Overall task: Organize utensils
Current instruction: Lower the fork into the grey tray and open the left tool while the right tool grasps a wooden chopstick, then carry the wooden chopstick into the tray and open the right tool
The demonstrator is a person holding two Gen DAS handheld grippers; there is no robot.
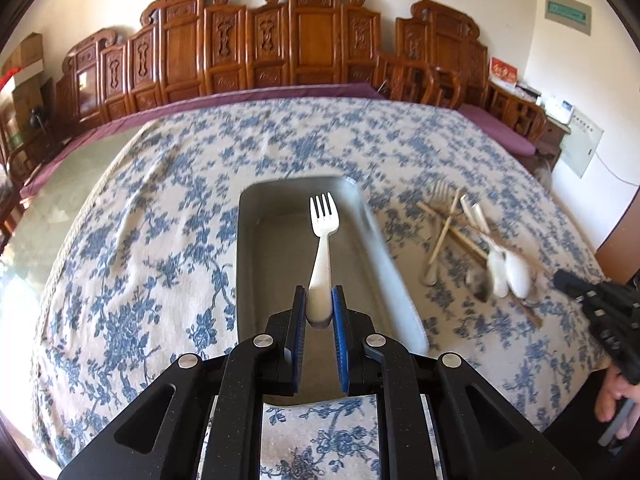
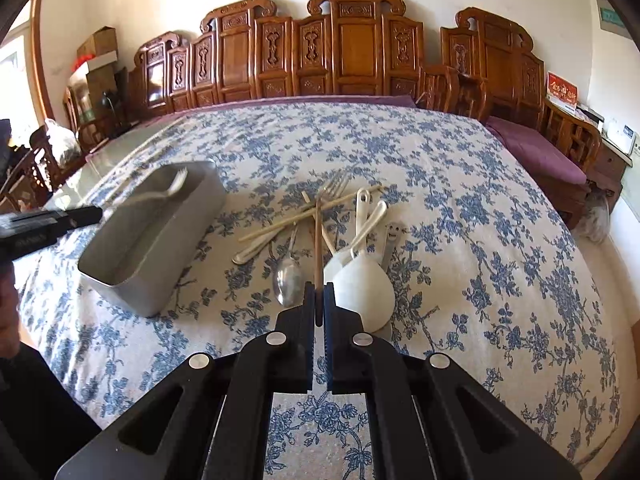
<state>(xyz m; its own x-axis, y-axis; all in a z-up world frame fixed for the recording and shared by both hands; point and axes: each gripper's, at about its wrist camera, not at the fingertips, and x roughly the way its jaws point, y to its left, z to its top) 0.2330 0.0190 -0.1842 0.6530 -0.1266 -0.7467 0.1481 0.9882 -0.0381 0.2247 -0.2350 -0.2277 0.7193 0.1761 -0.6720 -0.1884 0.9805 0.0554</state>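
Over the grey rectangular metal tray (image 1: 256, 208), the left gripper (image 1: 320, 300) is clenched on a white plastic fork (image 1: 323, 240), not yet deposited. The right gripper (image 2: 319, 300) grips a brown wooden chopstick (image 2: 318, 240). Remaining utensils lie heaped on the blue-flowered tablecloth (image 2: 460, 200); the tray appears otherwise empty, so most sorting is outstanding.

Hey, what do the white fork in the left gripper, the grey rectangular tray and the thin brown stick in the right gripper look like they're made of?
White fork: probably plastic, matte, opaque, thick-handled. Grey rectangular tray: likely metal, brushed dull sheen, thin walls. Thin brown stick: seemingly a wood or bamboo chopstick, tan and unglossy.
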